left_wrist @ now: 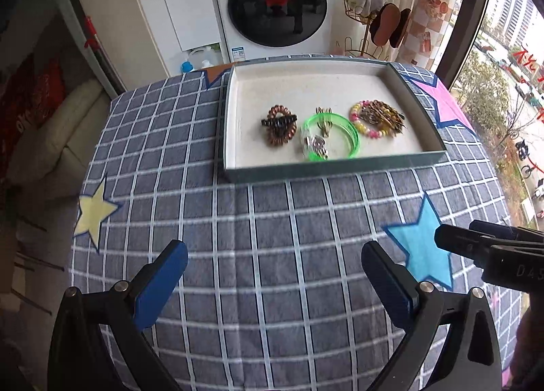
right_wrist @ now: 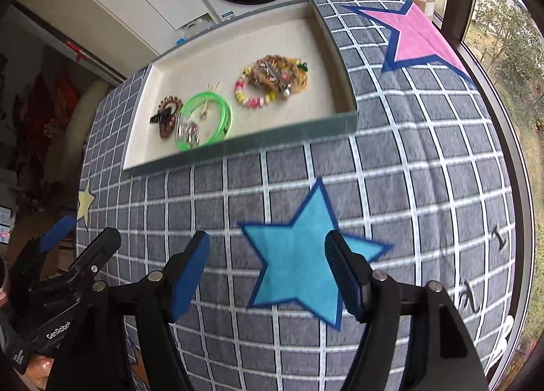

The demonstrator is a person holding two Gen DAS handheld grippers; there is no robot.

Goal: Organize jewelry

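- The jewelry, a green bangle [left_wrist: 335, 134], a bead bracelet [left_wrist: 369, 118] and a coil hair tie [left_wrist: 277, 129], lies in the tray [left_wrist: 234, 126] ahead of both my claws.
- My left claw [left_wrist: 273, 280] and right claw [right_wrist: 267, 267] are spread wide, empty, over bare checked cloth [left_wrist: 238, 221].
- I judge the gathering done; nothing loose shows.

A table covered by a grey quilted cloth [left_wrist: 272, 221] with white grid lines and coloured stars carries a shallow grey-rimmed rectangular tray [left_wrist: 326, 172] at its far side
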